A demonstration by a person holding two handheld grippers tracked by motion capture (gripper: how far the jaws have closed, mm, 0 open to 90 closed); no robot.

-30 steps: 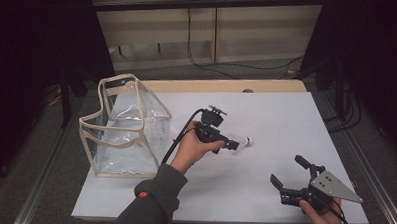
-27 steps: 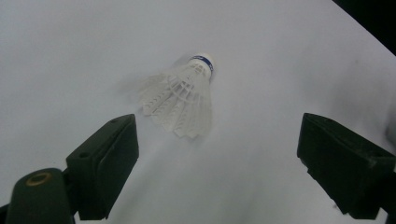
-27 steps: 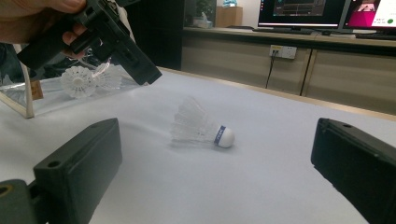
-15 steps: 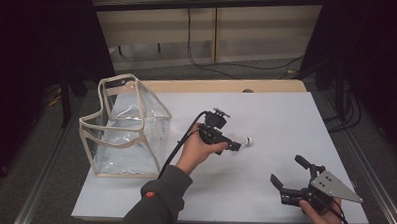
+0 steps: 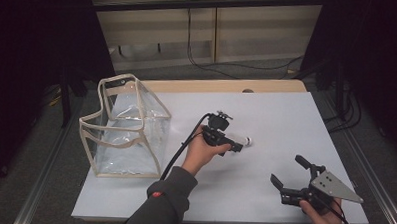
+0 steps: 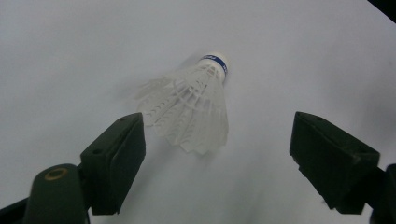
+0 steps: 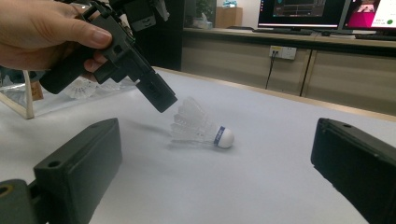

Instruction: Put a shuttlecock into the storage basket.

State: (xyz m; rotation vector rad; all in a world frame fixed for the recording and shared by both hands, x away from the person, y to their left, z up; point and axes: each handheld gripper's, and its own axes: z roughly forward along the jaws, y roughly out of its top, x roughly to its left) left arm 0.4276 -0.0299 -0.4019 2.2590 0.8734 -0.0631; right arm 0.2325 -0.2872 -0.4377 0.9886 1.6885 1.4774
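Note:
A white shuttlecock (image 5: 245, 140) (image 6: 196, 107) (image 7: 201, 126) with a blue band lies on its side on the white table (image 5: 286, 115). My left gripper (image 5: 237, 146) (image 6: 218, 133) (image 7: 161, 100) hangs over its feather end, tilted down. Its jaws stand apart on either side of the feathers without touching them, and they have just been closing. At the near right of the table my right gripper (image 5: 289, 171) (image 7: 217, 156) is held low and open, aimed at the shuttlecock with nothing between its jaws.
A clear plastic bag (image 5: 126, 124) (image 7: 18, 100) with beige trim stands open at the table's left; in the right gripper view a shuttlecock (image 7: 81, 88) shows inside it. A wooden strip (image 5: 227, 86) edges the far side. Cables trail on the floor behind.
The left hand has edged to the right, bringing its gripper closer over the shuttlecock. The right gripper has kept still.

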